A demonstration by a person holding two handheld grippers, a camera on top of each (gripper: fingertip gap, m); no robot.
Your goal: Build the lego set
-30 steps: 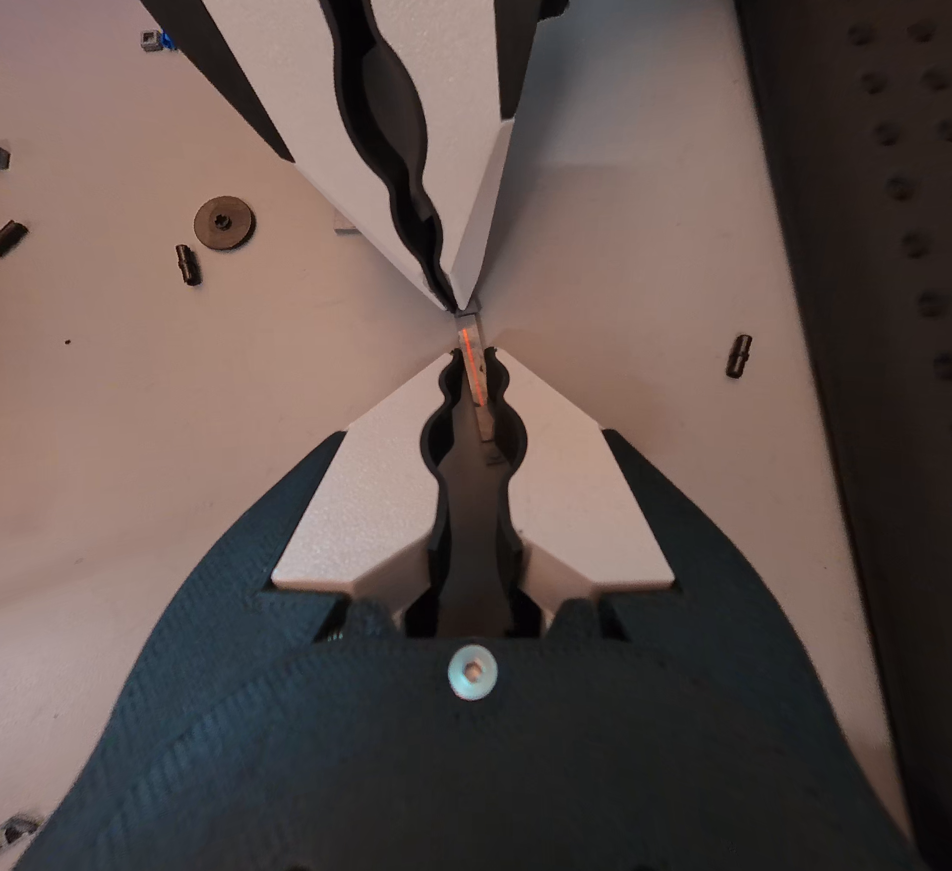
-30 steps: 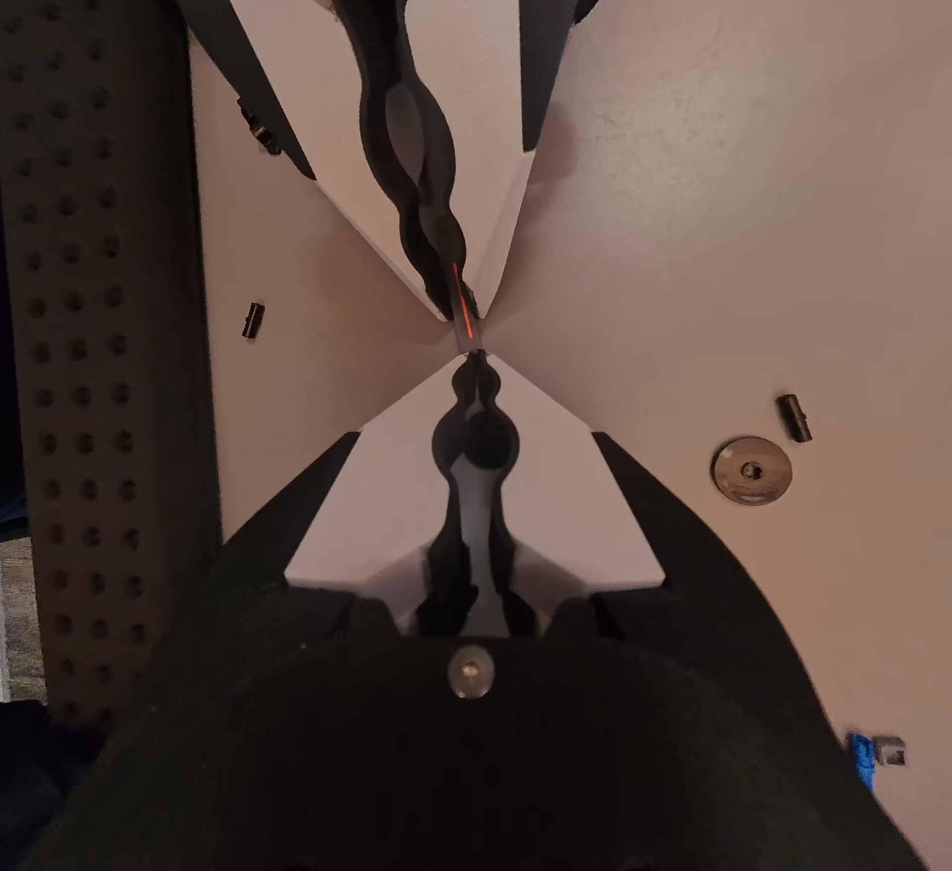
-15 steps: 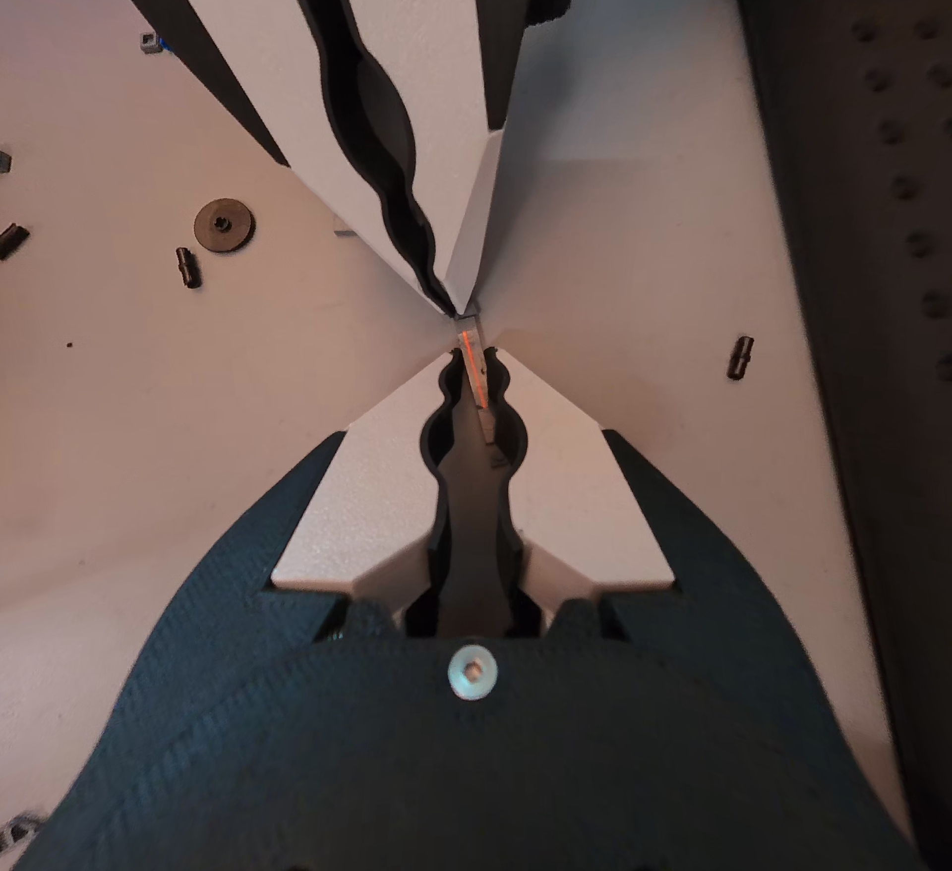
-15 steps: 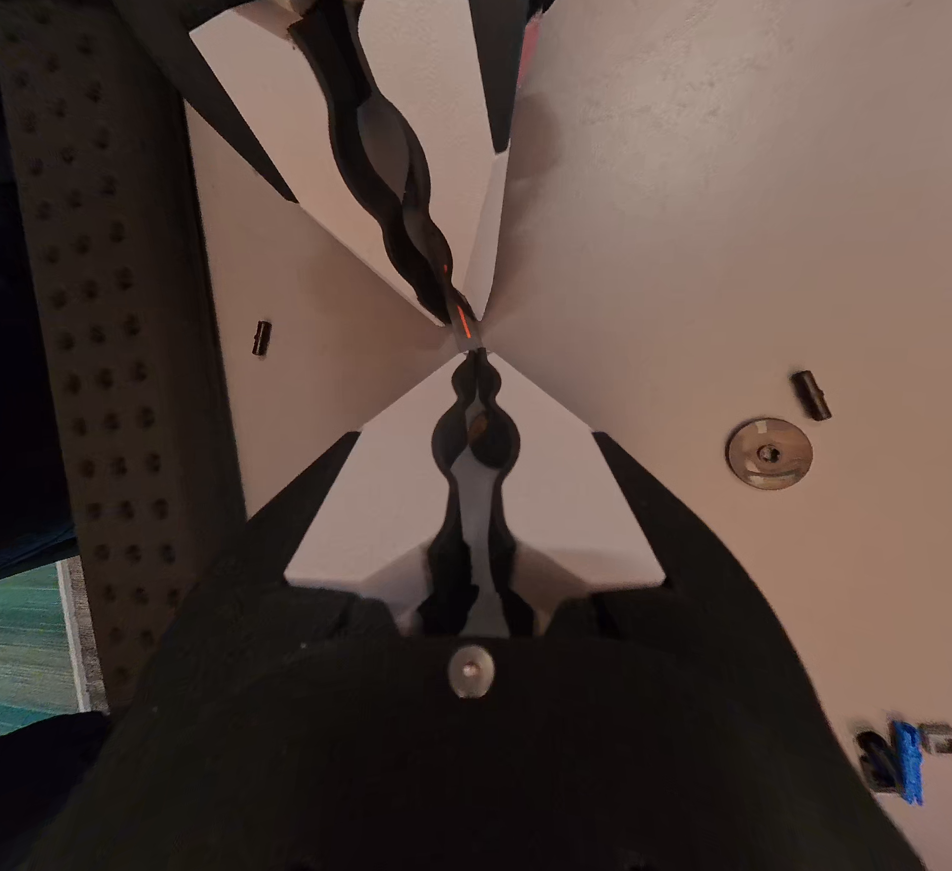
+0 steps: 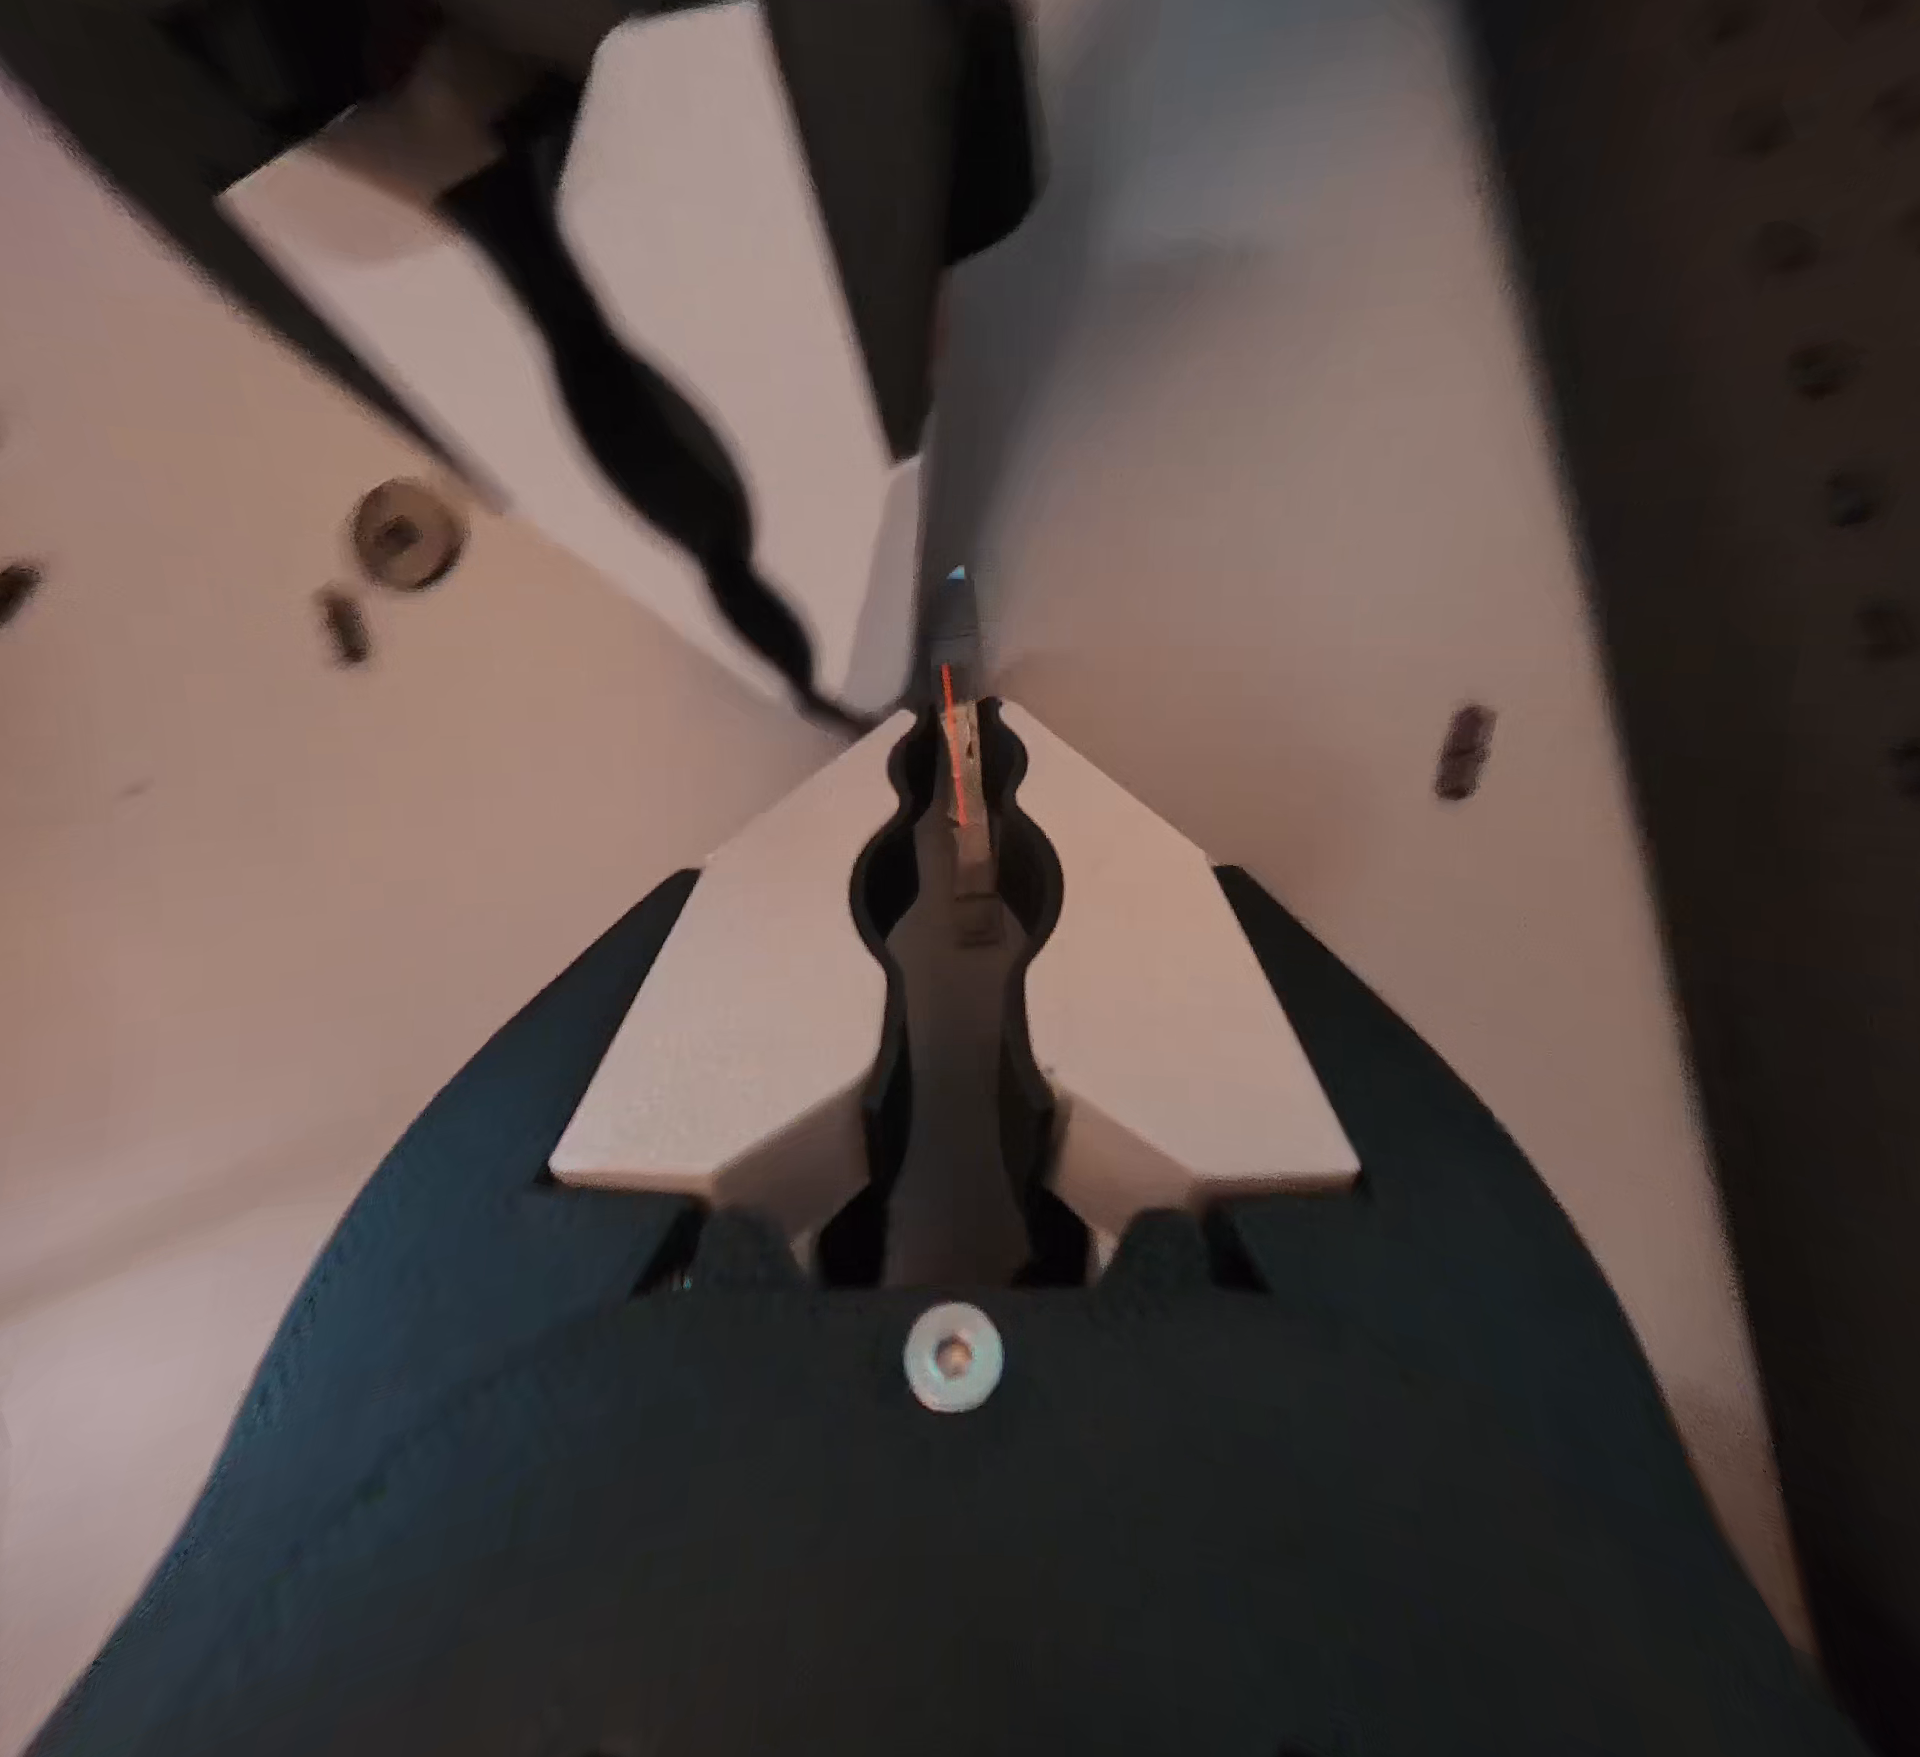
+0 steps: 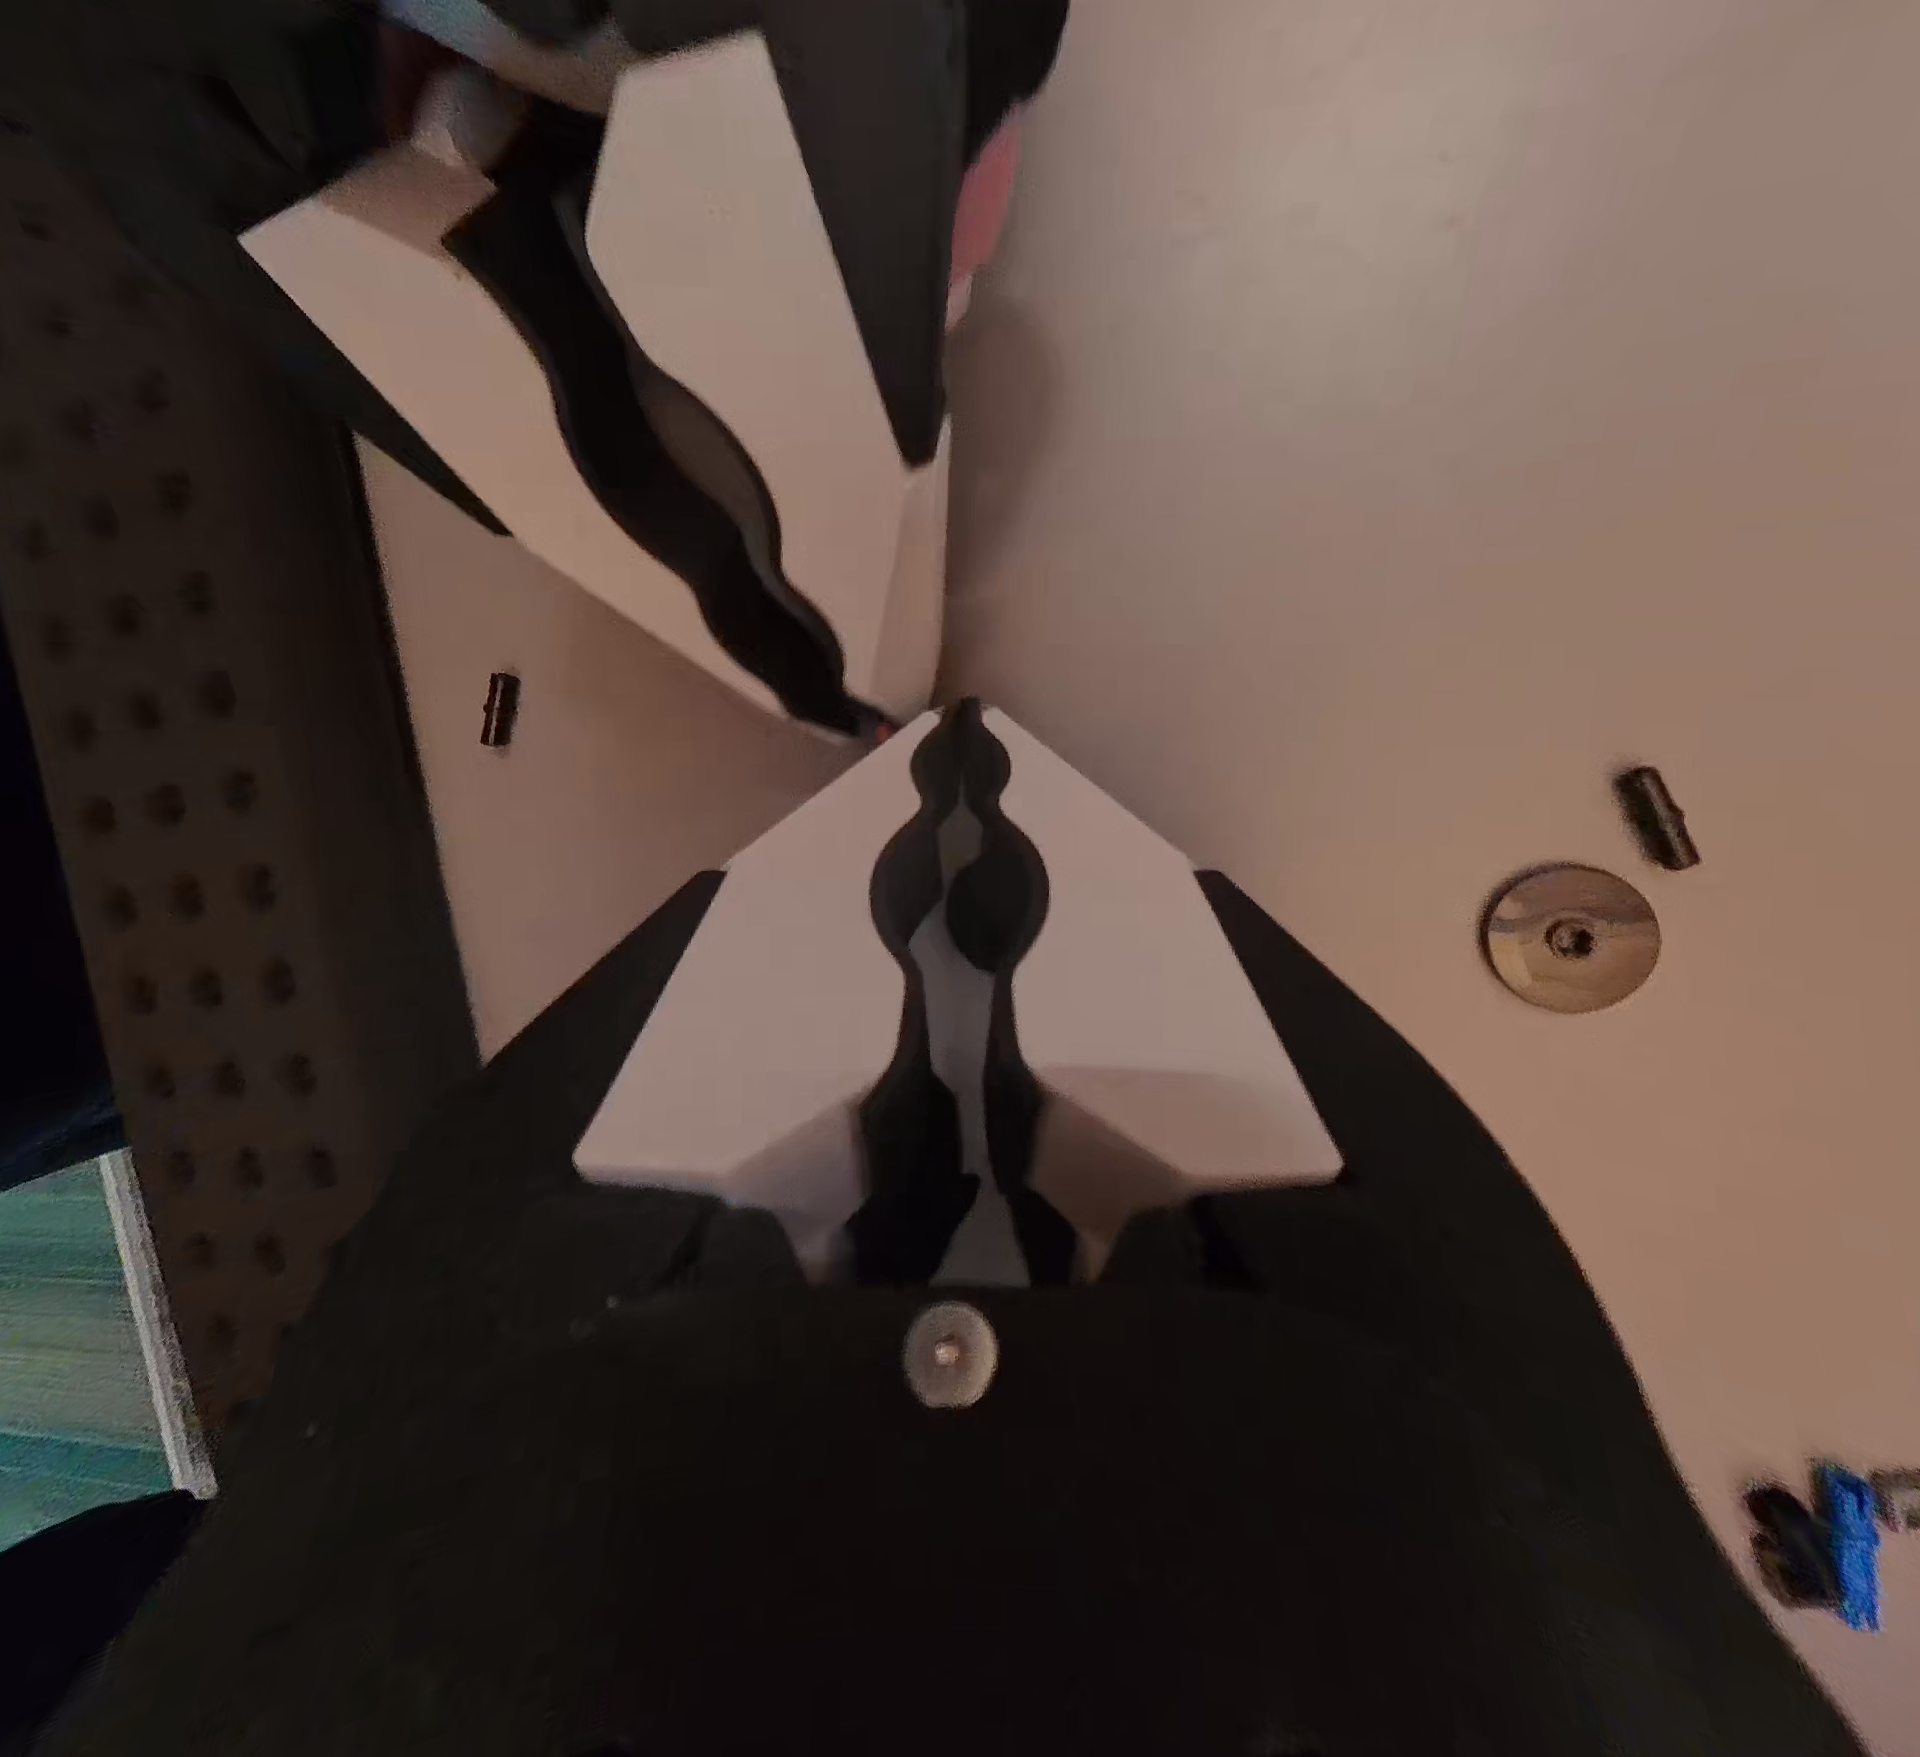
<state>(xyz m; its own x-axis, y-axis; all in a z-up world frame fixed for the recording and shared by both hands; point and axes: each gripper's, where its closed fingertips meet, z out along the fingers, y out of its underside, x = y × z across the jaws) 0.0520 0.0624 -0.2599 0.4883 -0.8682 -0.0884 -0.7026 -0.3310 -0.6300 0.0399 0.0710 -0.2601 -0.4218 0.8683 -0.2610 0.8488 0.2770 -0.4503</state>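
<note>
Lego piece [image 5: 961, 777], thin and grey, sits clenched in the left gripper [image 5: 954, 720]; right gripper [image 6: 961, 720] looks clamped on nothing visible, tip-to-tip; better keep both aligned

Pale tabletop [image 6: 1455, 357] beside dark perforated board [image 6: 156, 668], dim warm light.

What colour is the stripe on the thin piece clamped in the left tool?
Orange-red, on a grey thin piece; clearest in the left wrist view.

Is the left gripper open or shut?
Shut: the left gripper has its fingers pinching a thin grey lego piece between their tips.
</note>
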